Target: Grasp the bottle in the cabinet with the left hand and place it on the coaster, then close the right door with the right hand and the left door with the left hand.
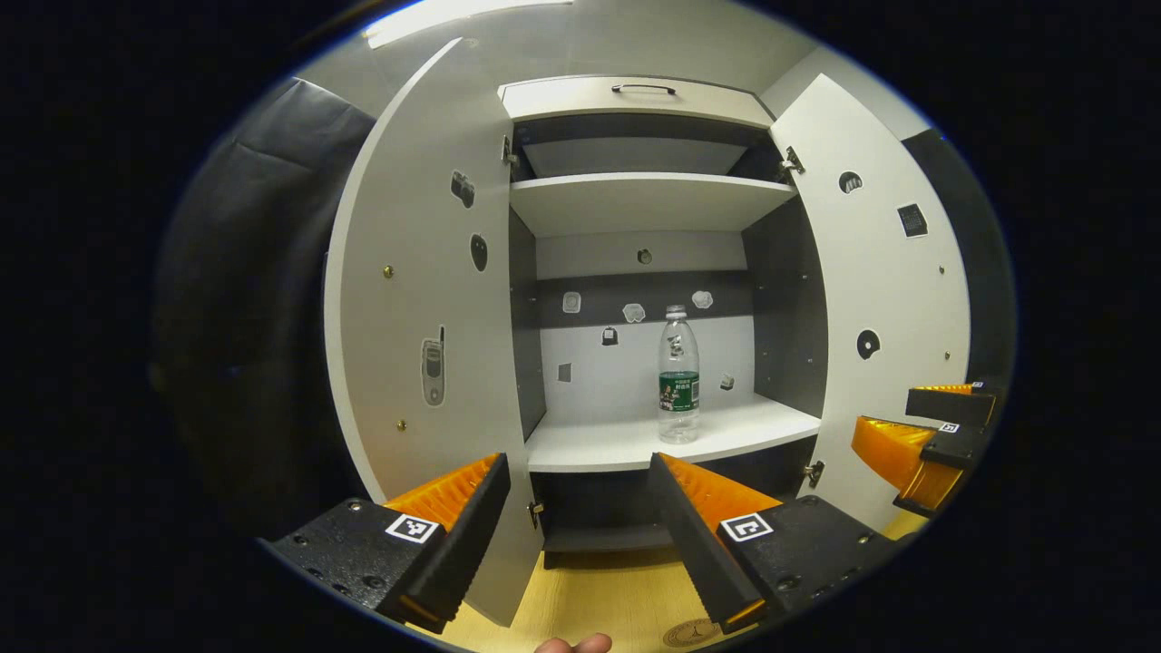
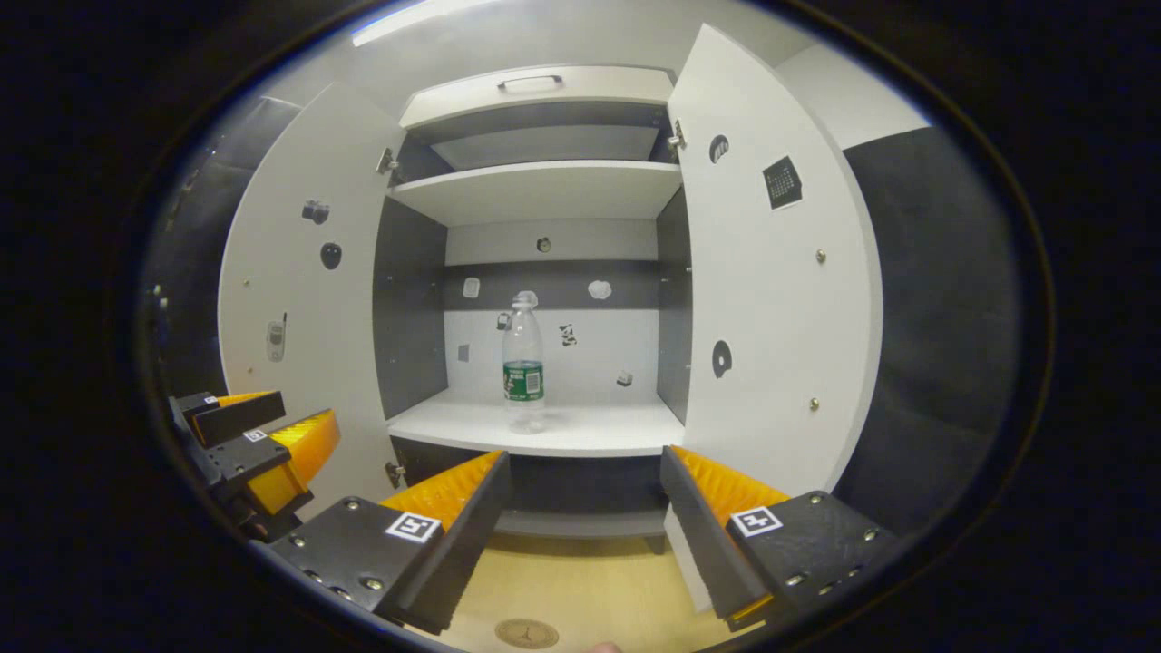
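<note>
Standing upright on the white cabinet shelf (image 1: 626,444), bottle (image 1: 678,376); doors wide, both tools spread, wooden tabletop (image 2: 580,580) below

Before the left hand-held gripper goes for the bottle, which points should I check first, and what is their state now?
1. Bottle upright on the shelf: ok.
2. Left door and right door open: ok.
3. Left hand-held gripper open, empty: ok.
4. Right hand-held gripper open, away from the bottle: ok.
5. Coaster free on the table: ok.
6. Bottle cap tight: cannot tell.
</note>
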`<act>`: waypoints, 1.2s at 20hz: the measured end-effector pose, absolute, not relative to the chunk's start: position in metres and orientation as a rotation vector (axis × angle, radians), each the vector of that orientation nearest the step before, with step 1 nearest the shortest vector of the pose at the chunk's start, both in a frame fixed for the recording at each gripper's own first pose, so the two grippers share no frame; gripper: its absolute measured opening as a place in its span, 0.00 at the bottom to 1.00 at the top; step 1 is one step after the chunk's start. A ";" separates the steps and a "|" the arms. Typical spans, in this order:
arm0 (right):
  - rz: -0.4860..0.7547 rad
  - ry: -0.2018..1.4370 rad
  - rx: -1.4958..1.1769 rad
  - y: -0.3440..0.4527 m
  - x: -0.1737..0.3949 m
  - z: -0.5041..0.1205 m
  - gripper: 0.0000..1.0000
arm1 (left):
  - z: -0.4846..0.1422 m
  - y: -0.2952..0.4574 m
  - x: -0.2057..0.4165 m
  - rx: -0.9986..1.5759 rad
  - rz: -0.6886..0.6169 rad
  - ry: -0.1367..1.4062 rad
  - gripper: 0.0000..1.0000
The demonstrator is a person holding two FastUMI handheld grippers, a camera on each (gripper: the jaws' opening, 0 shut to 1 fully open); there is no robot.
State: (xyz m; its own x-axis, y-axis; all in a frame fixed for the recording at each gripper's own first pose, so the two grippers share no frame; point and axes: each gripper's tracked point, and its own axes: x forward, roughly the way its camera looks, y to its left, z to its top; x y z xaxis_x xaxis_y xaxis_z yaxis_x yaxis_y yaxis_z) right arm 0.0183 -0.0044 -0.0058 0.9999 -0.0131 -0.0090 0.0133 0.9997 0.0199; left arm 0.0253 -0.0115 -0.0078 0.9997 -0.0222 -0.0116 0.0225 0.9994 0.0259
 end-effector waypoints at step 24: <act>-0.073 0.067 0.020 -0.029 0.025 -0.011 1.00 | -0.019 -0.109 0.190 0.040 -0.198 0.027 0.97</act>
State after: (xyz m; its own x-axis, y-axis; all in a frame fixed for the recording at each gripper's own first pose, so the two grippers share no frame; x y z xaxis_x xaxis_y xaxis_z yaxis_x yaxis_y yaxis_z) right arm 0.0246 -0.0294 -0.0111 0.9951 -0.0722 -0.0677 0.0735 0.9971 0.0179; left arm 0.1900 -0.1090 -0.0187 0.9801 -0.1961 -0.0303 0.1972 0.9797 0.0371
